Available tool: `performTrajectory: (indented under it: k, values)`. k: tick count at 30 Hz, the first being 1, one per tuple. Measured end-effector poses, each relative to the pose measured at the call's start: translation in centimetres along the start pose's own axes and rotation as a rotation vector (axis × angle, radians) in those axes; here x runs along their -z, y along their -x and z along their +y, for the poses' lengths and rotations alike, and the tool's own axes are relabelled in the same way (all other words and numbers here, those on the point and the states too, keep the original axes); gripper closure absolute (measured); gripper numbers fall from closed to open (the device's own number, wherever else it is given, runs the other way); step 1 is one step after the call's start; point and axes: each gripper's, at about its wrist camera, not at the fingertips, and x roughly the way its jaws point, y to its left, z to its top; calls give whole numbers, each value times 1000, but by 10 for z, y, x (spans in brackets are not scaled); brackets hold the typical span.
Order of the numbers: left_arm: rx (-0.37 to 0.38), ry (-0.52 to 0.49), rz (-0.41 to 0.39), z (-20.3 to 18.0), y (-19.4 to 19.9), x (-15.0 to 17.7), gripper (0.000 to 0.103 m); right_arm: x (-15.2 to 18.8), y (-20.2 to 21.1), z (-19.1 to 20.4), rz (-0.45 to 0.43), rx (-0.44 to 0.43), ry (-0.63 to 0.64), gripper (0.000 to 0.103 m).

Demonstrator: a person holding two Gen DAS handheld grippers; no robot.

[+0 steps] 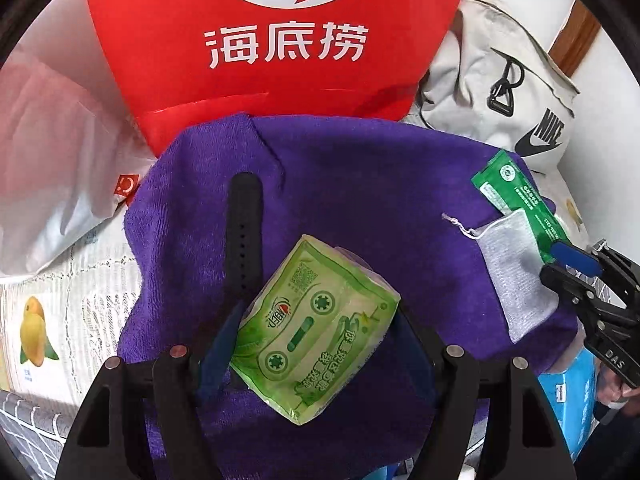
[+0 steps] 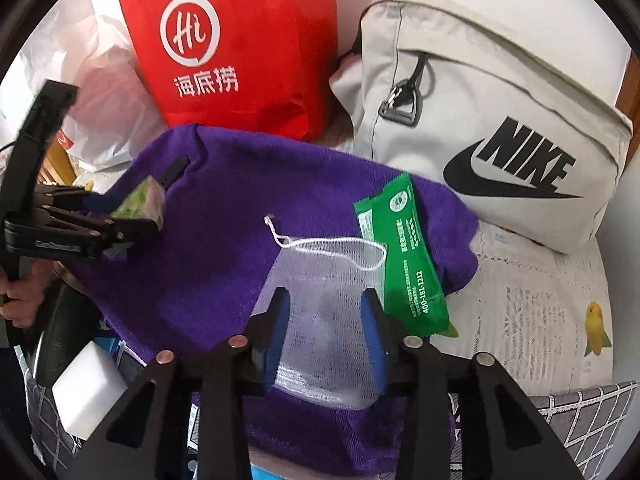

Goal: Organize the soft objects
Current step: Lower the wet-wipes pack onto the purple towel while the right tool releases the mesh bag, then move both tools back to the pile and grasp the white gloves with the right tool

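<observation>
A purple towel (image 1: 352,184) lies spread in front of a red bag (image 1: 276,40). My left gripper (image 1: 316,340) is shut on a green tissue pack (image 1: 316,328) and holds it over the towel; it also shows in the right wrist view (image 2: 140,200). A black strap (image 1: 244,232) lies on the towel. My right gripper (image 2: 324,304) is open, its blue pads either side of a white mesh drawstring pouch (image 2: 324,280) on the towel. A green sachet (image 2: 404,256) lies just right of the pouch.
A beige Nike bag (image 2: 492,128) sits at the back right. A white plastic bag (image 1: 56,168) sits at the left. A white block (image 2: 88,392) and a blue box (image 1: 576,400) lie near the towel's front edge. A printed cloth (image 2: 540,312) covers the surface.
</observation>
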Motion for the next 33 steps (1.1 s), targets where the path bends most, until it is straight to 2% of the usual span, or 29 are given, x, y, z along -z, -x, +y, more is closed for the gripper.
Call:
performTrajectory:
  k: [10,14,18,26,33]
  values:
    - [-67,-39,60,-12,-11,-2,28,-1,9,0,-27,-20,-24,65]
    - [-48,-42,62,-18,-12,-2,23,3,14,-4,-32,-22,-45,65]
    - [-47,-40,65,-21,-8,0,22,9,19,-5,-27,-25,-51,65]
    - [-118,-19,18,-24,25,14,22,18,44,4,-51,-33,-44,65]
    - [-103,-17,-33,-36,70,39,22,37,78,19,-82,-55,-44,65]
